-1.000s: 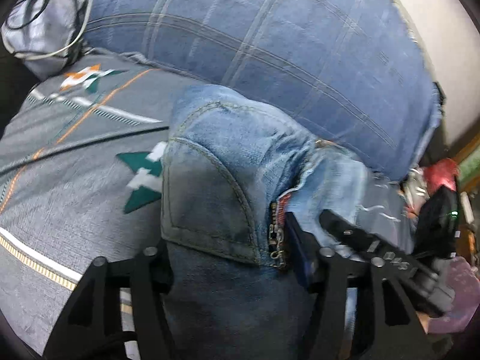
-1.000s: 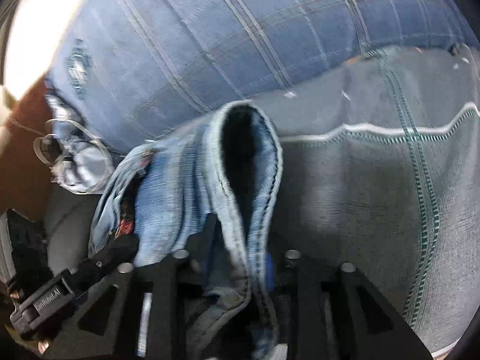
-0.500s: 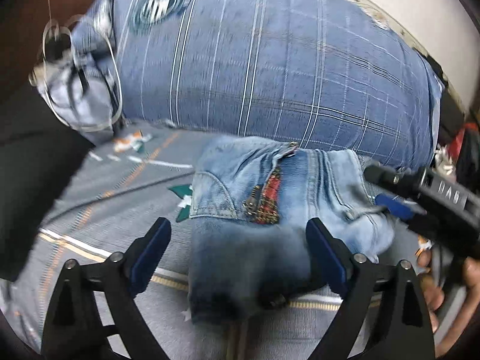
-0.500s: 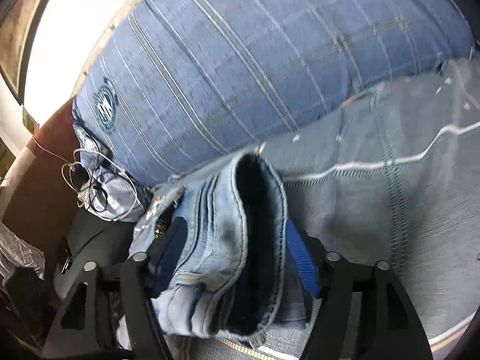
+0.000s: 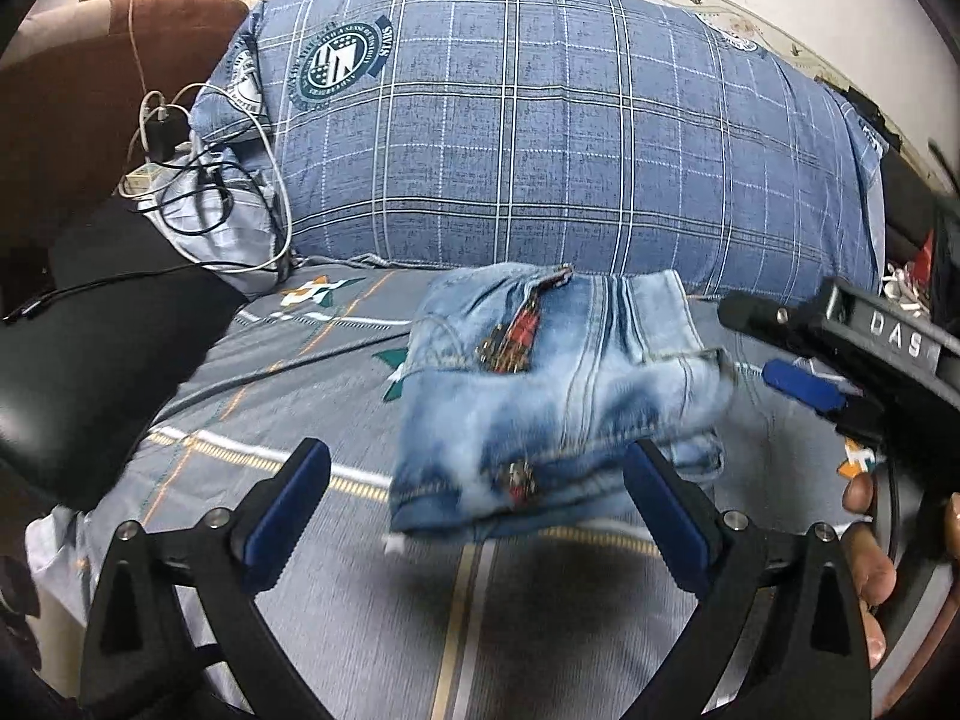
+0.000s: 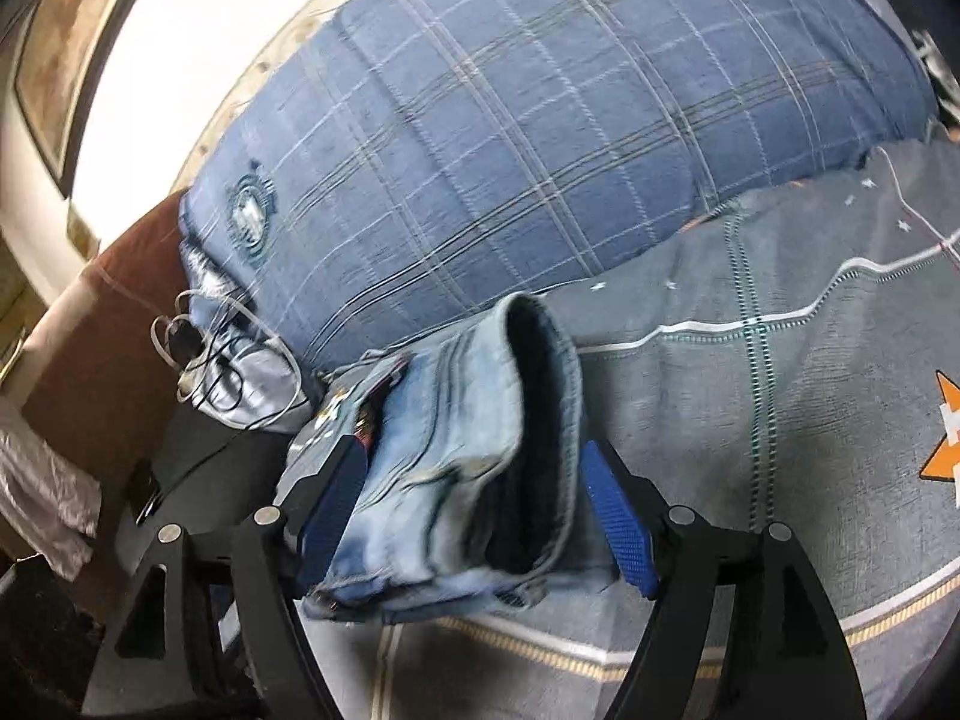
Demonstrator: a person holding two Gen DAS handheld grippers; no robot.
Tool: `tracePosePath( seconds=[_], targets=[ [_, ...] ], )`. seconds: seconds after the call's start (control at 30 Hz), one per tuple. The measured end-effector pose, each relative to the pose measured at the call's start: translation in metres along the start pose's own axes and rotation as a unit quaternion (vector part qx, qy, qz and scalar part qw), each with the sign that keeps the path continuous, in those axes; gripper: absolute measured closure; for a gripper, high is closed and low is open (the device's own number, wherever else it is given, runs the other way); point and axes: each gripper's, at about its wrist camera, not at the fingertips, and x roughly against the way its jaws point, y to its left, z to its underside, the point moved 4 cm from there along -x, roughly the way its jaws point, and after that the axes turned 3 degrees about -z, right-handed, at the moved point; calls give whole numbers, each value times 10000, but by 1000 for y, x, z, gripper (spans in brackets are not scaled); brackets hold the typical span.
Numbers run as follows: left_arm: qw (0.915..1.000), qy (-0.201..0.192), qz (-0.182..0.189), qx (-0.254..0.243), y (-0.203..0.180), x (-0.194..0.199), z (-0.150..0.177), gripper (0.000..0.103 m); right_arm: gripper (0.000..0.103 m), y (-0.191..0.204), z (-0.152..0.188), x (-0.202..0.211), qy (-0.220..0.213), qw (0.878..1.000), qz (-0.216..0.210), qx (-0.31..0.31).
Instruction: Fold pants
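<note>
— What sits at your far left?

— A tangle of black and white charger cables [image 5: 204,180] on a pale cloth, beside a brown padded headboard [image 5: 72,78]. Just below them lies a black cushion-like shape [image 5: 102,354].

— And moving across?

— My left gripper [image 5: 474,501], black with blue pads, has its jaws spread wide and grips nothing; its fingers stand either side of the near edge of the bundle without touching it, as far as I can tell. Behind it a big blue plaid pillow with a round crest [image 5: 540,138] leans along the back of the bed.

— Where are the pants?

— The light-blue denim pants [image 5: 552,384], folded into a compact wad, lie on the grey bedsheet with white and orange stripes [image 5: 372,618], just in front of the pillow. A red-lined zipper shows on top.

— Your right side?

— In the right wrist view my right gripper [image 6: 474,516] is let go as well: its blue pads [image 6: 618,528] flank the denim pants [image 6: 456,450], the left pad close against the fabric, the right one just clear of the open leg cuff. In the left view that same tool comes in from the right edge with my right hand [image 5: 870,564] on it. An orange star print [image 6: 945,438] marks the sheet at far right.
</note>
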Motion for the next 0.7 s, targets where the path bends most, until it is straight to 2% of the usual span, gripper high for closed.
tracePosePath(
  seconds=[0.2, 0.3, 0.4, 0.6, 0.7],
  targets=[
    [9997, 12, -129, 188, 10, 18, 15, 3, 26, 16, 13, 20, -134, 9990, 86, 419],
    [9991, 58, -336, 259, 15, 24, 18, 3, 26, 11, 17, 24, -90, 9990, 138, 411],
    [9987, -45, -323, 386, 20, 34, 17, 3, 26, 7, 21, 27, -46, 9994, 164, 315],
    [9981, -165, -479, 338, 23, 50, 17, 3, 26, 4, 38, 36, 18, 9977, 452, 510],
    [9987, -79, -506, 66, 16, 52, 16, 3, 26, 1, 44, 44, -13, 9973, 514, 519]
  ],
)
